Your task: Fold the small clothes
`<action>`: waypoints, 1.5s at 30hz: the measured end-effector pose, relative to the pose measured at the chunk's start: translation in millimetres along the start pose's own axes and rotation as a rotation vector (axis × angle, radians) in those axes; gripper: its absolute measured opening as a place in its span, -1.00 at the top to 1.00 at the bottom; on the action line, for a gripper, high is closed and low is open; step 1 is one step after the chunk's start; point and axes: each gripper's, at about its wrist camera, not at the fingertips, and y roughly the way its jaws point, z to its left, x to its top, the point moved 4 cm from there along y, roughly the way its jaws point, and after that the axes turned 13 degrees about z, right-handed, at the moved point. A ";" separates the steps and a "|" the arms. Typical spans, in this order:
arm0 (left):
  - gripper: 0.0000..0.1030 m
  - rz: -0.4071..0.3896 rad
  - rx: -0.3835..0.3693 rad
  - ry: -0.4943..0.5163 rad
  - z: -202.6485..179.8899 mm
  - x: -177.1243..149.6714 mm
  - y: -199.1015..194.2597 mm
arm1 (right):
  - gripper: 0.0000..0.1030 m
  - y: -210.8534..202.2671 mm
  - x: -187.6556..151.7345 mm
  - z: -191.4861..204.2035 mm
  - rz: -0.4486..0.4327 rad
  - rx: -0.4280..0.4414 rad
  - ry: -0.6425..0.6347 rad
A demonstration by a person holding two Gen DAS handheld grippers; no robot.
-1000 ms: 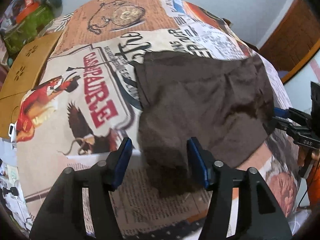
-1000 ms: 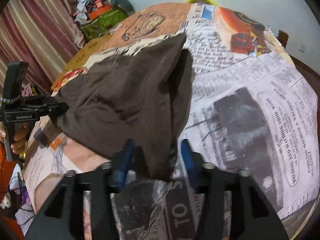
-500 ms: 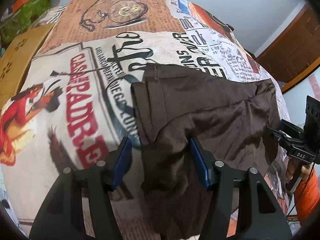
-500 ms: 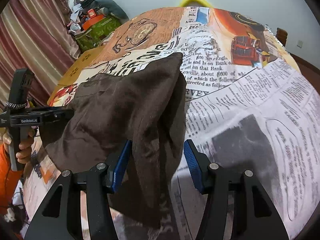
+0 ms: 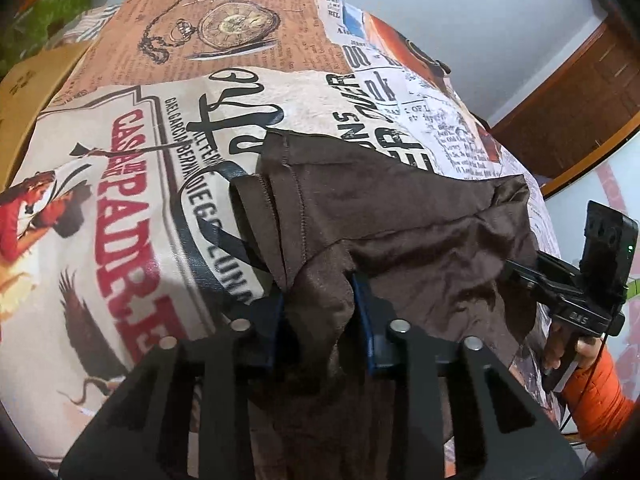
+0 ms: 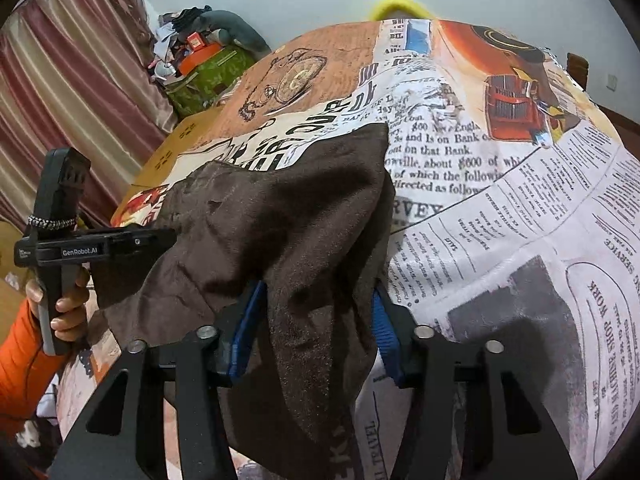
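Your left tongs (image 5: pixel 318 320) and right tongs (image 6: pixel 314 328) have just been closing on the near edge of the brown garment (image 5: pixel 400 232), which sags between them over the bench (image 5: pixel 120 200). Each bite is a bunched fold (layers unclear). Lift unevenly and one corner may slip, skewing the fold.

Left gripper (image 5: pixel 320 312): jaws just closed in, now pinching a bunched fold of the brown garment (image 5: pixel 400 224) that a second ago lay loose between wide-set pads. Right gripper (image 6: pixel 316 328): likewise narrowed, now clamped on the other edge. Garment: no longer spread flat on the surface (image 5: pixel 120 200); near edge gathered and raised, cloth creased and draped between both grips.
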 end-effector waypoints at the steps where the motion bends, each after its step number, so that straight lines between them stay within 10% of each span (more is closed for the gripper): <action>1: 0.47 -0.002 0.009 0.008 -1.6 -0.7 -0.2 | 0.35 1.4 0.6 -0.1 0.002 -0.002 -0.001; 6: 0.60 -0.024 0.049 0.009 -5.4 -3.3 -9.2 | 0.76 8.3 4.7 8.1 0.022 -0.019 0.000; 30: 0.71 -0.339 0.270 -0.031 49.3 -42.9 -193.1 | 0.86 -38.8 53.5 149.6 -0.136 0.046 -0.196; 45: 0.71 -0.117 0.224 -0.204 154.7 -49.0 -130.7 | 0.86 50.6 55.5 186.8 0.024 0.102 -0.195</action>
